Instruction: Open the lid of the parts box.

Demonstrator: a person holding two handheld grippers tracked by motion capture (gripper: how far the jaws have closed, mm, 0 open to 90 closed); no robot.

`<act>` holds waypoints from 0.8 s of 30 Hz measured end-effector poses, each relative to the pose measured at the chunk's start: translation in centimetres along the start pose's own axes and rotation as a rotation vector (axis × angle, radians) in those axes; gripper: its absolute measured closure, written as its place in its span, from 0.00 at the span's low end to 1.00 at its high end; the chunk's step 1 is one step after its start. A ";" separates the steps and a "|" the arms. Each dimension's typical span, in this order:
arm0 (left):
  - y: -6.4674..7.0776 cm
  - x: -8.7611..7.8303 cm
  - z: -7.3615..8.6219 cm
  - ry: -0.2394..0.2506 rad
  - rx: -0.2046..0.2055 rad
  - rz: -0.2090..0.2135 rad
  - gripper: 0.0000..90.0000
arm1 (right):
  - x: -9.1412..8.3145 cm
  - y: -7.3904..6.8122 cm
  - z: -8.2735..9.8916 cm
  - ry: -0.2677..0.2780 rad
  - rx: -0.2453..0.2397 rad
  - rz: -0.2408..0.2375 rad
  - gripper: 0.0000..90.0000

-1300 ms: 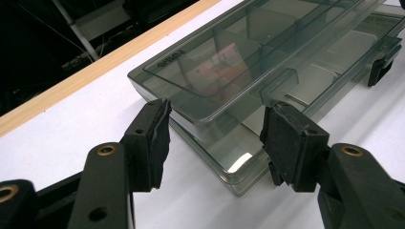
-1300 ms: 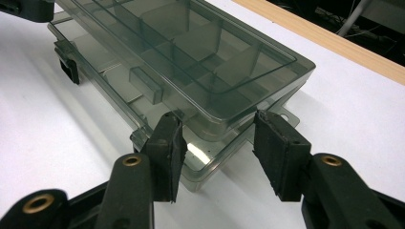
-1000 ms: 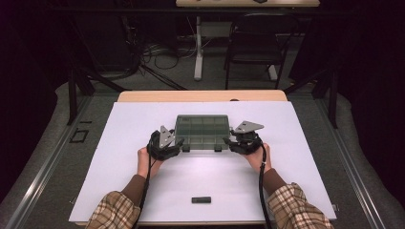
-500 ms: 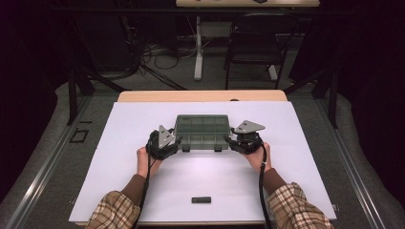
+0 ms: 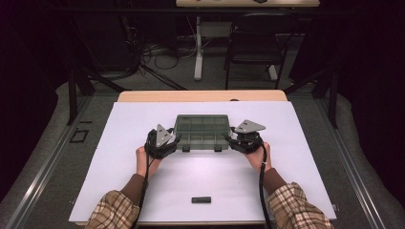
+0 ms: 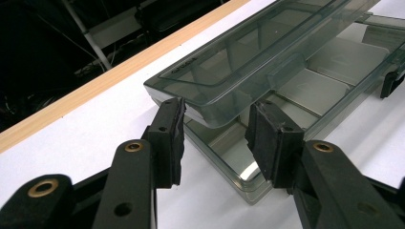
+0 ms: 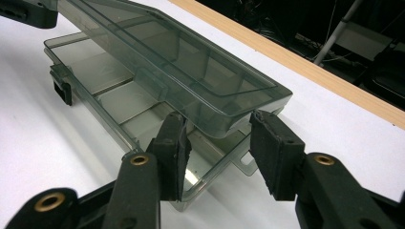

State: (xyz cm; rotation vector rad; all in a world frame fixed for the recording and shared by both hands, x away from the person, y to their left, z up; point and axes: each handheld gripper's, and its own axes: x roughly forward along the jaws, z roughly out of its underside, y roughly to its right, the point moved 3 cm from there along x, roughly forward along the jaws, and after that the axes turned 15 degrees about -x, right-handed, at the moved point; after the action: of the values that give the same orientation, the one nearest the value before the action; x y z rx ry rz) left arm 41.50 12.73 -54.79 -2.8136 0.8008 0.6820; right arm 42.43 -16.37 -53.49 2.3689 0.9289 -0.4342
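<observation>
1. White sheeting covers the counter; a smoky compartment box sits mid-counter, towards the far edge.
2. Its lid is raised, tilted above the tray.
3. Left tongs and right tongs flank the box ends, jaws parted around the lid's corners, likely to steady it evenly.
4. A small black block lies near the front edge.

The table with its white top and a wooden strip along the far edge is carrying a smoky clear compartment box mid-table, and a small black block is lying near the front edge.
</observation>
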 end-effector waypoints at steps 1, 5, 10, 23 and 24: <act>0.0 0.0 0.0 0.002 0.000 0.000 0.63 | 0.0 0.0 0.0 0.001 0.000 0.001 0.63; 0.0 -0.1 -0.2 0.012 -0.004 0.006 0.64 | -0.1 0.0 0.0 0.002 0.007 0.001 0.65; -0.1 -0.3 -0.3 0.019 -0.002 0.006 0.65 | -0.2 0.0 -0.1 0.008 0.009 0.009 0.65; -0.1 -0.5 -0.7 0.028 -0.015 -0.003 0.68 | -0.4 0.2 -0.7 0.008 0.000 0.032 0.66; -0.1 -0.4 -0.7 0.023 -0.008 -0.004 0.68 | -0.3 0.2 -0.7 0.007 -0.002 0.032 0.65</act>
State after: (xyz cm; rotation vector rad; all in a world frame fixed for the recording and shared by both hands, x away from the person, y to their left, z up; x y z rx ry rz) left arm 41.49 12.85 -54.00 -2.8350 0.7974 0.6546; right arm 42.37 -16.21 -52.71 2.3817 0.8926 -0.4132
